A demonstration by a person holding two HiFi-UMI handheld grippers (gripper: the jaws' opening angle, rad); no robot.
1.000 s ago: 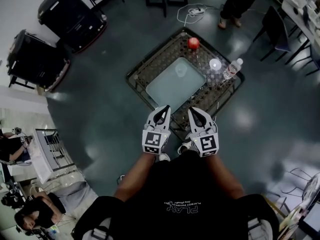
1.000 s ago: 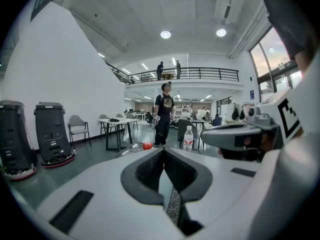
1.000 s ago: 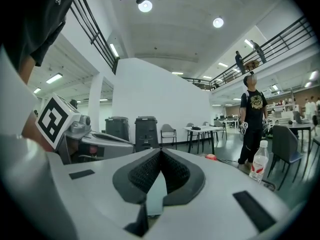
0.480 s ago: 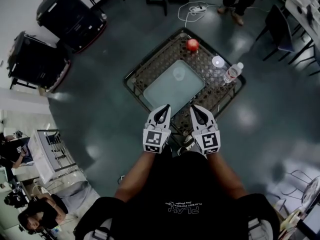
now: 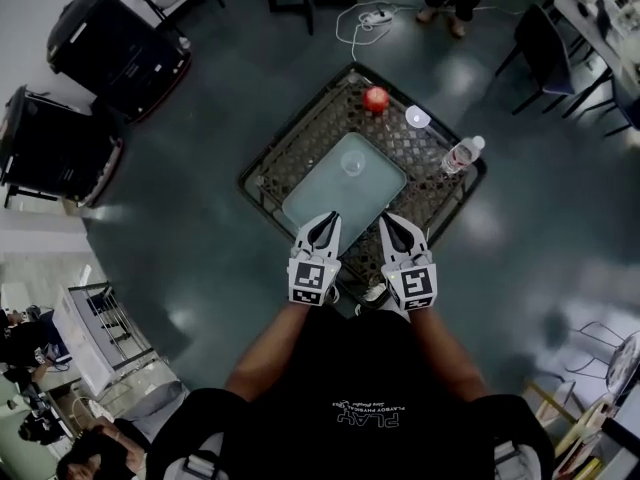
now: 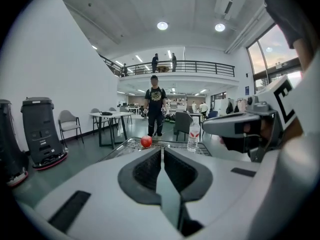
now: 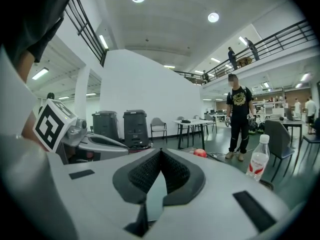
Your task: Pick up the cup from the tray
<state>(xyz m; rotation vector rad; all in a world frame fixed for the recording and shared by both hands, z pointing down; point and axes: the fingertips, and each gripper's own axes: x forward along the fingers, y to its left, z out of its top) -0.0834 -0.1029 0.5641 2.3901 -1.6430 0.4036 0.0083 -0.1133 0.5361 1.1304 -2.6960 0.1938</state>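
A clear cup (image 5: pixel 352 163) stands upright at the far end of a pale tray (image 5: pixel 330 193), which lies on a low lattice-top table (image 5: pixel 290 143). My left gripper (image 5: pixel 328 219) and right gripper (image 5: pixel 389 221) hover side by side over the table's near edge, short of the tray. Both are shut with nothing between the jaws. The left gripper view shows my left gripper (image 6: pixel 162 152) with its pads pressed together. My right gripper (image 7: pixel 160 155) looks the same in its own view. The cup is hidden in both gripper views.
On the table's far side lie a red apple (image 5: pixel 376 99), a small clear bowl (image 5: pixel 418 117) and a water bottle (image 5: pixel 460 154). Two black machines (image 5: pixel 115 43) stand at the far left. A person (image 6: pixel 155 111) stands beyond the table, beside a power strip (image 5: pixel 375 16) on the floor.
The head view has shifted, so the table now sits slightly higher and further left. Both grippers stay shut, close together at the near edge. The standing person has stepped to the left.
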